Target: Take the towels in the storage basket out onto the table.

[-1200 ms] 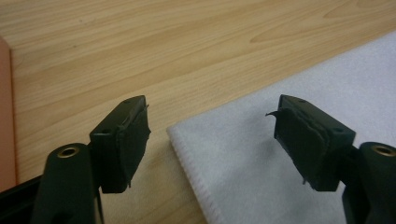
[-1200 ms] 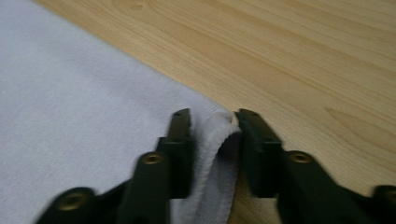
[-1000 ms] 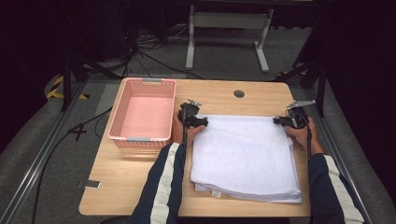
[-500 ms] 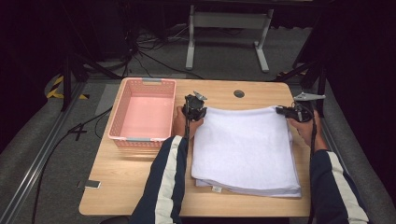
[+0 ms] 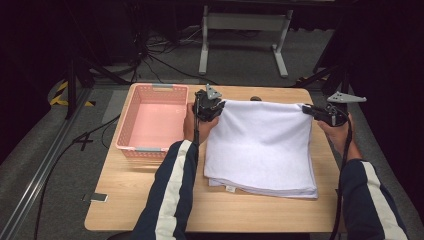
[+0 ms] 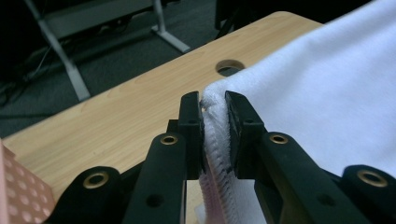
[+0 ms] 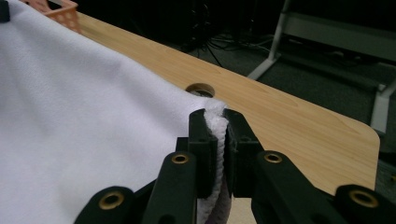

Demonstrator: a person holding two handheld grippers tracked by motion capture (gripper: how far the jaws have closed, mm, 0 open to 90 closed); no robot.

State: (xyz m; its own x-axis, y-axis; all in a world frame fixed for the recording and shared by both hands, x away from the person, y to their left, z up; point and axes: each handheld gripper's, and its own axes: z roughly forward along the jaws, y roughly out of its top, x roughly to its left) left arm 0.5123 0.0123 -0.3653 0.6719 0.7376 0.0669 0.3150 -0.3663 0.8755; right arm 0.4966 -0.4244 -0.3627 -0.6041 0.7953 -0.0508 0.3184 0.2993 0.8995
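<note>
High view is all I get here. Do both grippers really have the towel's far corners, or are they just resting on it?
Observer: The left gripper has the towel corner's stitched hem pinched between its pads; its jaws have just closed there.
Operator: And the right?
Observer: The right gripper is shut on its corner too, with the folded edge bunched between the pads.
Operator: Anything underneath the lifted edge?
Observer: Past the right gripper's jaws there is a round hole in the table, just beyond the corner.
</note>
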